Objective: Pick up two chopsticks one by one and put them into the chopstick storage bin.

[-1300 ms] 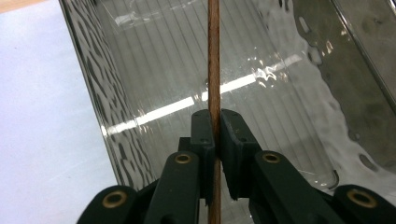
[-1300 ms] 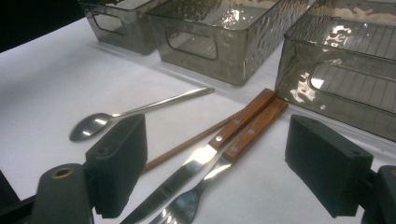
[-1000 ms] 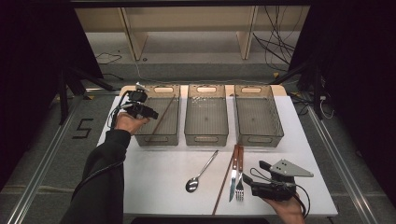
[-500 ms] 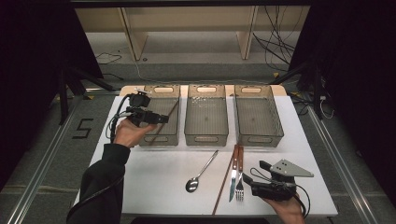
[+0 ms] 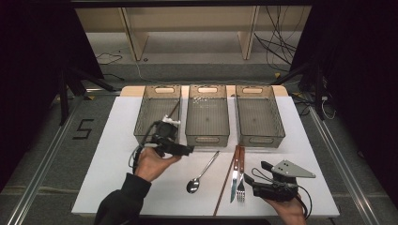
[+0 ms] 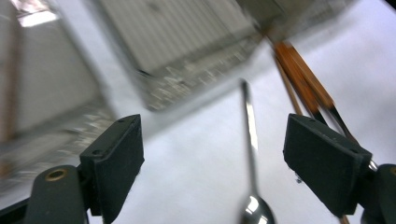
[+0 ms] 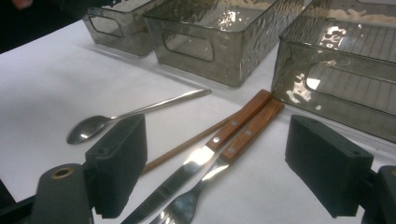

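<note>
My left gripper [image 5: 187, 150] hangs just in front of the left bin [image 5: 157, 123], pointing right toward the spoon [image 5: 202, 173]. Its jaws have just been opening and stand open with nothing between them. In the left gripper view [image 6: 212, 144] the spoon [image 6: 250, 140] lies on the table beyond the jaws. My right gripper [image 5: 251, 177] rests open at the front right, aimed at the wood-handled knife [image 5: 235, 171] and fork [image 5: 241, 183]. The right gripper view [image 7: 215, 140] has the knife [image 7: 233, 123], the fork [image 7: 250, 135] and a chopstick [image 7: 180, 148] ahead of its open jaws.
Three smoky clear bins stand in a row at the back: left, middle [image 5: 207, 136] and right [image 5: 259, 136]. A thin stick [image 5: 175, 109] lies in the left bin. A chopstick [image 5: 225, 183] lies left of the knife. White table [image 5: 108, 154] spreads around the cutlery.
My left gripper has come away from over the left bin, toward the front and right, near the spoon. Its jaws stand wider. The right gripper has not moved.
</note>
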Tool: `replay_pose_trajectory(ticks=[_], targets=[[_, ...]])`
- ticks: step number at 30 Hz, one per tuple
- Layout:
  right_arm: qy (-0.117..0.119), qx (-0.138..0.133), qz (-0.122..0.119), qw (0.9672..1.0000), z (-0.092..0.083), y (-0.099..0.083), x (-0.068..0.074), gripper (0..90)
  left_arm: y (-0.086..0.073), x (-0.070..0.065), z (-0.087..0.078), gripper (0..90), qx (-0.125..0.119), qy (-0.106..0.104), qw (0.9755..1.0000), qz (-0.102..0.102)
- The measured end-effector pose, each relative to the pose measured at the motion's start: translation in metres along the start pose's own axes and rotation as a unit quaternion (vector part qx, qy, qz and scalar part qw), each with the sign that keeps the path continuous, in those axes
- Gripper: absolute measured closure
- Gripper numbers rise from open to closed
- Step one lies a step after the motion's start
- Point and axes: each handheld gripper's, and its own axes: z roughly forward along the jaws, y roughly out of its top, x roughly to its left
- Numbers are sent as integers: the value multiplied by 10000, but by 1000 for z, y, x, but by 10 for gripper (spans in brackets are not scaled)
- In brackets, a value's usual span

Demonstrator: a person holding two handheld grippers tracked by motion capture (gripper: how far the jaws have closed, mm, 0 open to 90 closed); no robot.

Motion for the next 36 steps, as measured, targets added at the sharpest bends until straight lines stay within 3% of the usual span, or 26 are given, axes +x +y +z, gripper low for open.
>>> replay_pose_trajectory(ticks=[6, 15, 19, 22, 24, 27, 36], targets=[[-6, 13, 4, 10000, 0, 0, 0, 215, -14, -27, 18, 201, 151, -134, 9996, 200], [131, 54, -79, 9999, 0, 0, 2, 308, -31, -48, 13, 202, -81, -266, 9984, 498], [306, 85, -163, 9994, 2, 0, 6, 433, -43, -41, 7, 196, -234, -300, 9979, 532], [420, 249, -332, 9983, 6, 0, 12, 606, -53, -33, 2, 191, -337, -269, 9979, 491], [561, 408, -468, 9965, 10, 0, 16, 745, -59, -26, -3, 191, -422, -264, 9977, 457], [708, 699, -682, 9927, 22, 0, 24, 881, -67, -17, -9, 188, -577, -259, 9973, 382], [858, 1468, -1024, 9801, 64, -6, 37, 900, -85, 6, -24, 176, -779, -176, 9964, 272]])
